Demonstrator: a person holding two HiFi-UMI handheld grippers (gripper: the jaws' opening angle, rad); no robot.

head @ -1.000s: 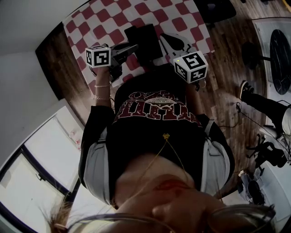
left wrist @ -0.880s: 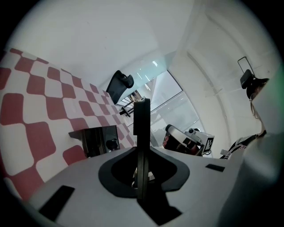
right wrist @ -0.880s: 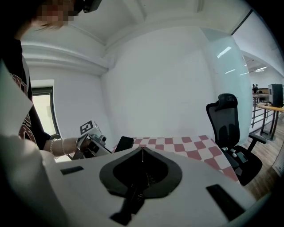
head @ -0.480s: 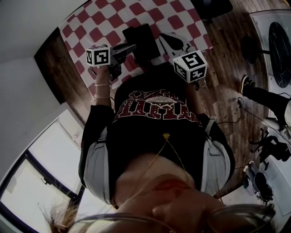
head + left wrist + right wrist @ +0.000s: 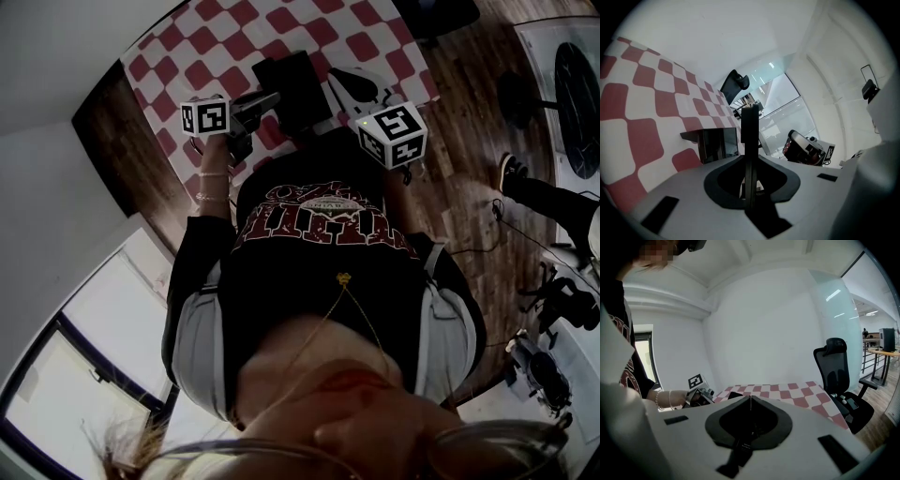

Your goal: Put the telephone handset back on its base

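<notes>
My left gripper (image 5: 750, 151) clamps the slim black telephone handset (image 5: 750, 121) near the boxy black base (image 5: 715, 143); my right gripper (image 5: 750, 403) is closed and empty

- Your head view is dim, with strong fisheye bending at the edges; the window (image 5: 80, 370) glows pale at lower left.
- In your left gripper view, the left tool (image 5: 749, 115) is a dark silhouette against glaring glass (image 5: 785, 105).
- Your right gripper view is evenly bright, corners vignetted black.
</notes>
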